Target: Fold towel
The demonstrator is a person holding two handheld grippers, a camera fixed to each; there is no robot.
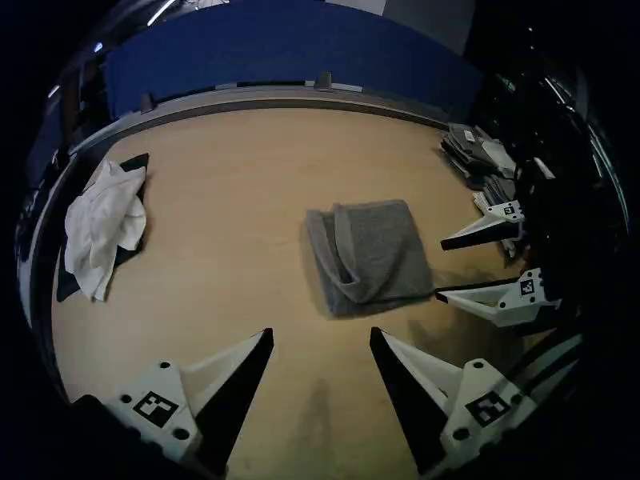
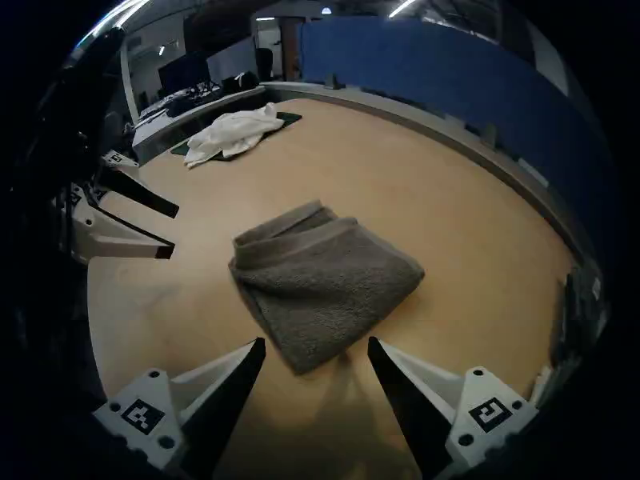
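Observation:
A grey towel [image 1: 370, 254] lies folded into a thick rectangle on the wooden table [image 1: 240, 184]. My left gripper [image 1: 321, 338] stands open just short of the towel's near edge, nothing between its fingers. To the towel's right in the left gripper view the right gripper [image 1: 438, 270] is open beside the cloth. In the right gripper view the same grey towel [image 2: 324, 276] lies straight ahead, one corner reaching between the open fingers of my right gripper [image 2: 316, 346]. The left gripper [image 2: 170, 232] hovers open at the left, apart from the towel.
A crumpled white cloth [image 1: 104, 224] rests on a dark mat [image 1: 132, 164] at the table's far left, also seen as white cloth [image 2: 232, 132]. A stack of folded grey items [image 1: 480, 156] sits at the far right edge. A blue partition [image 1: 296, 56] runs behind the table.

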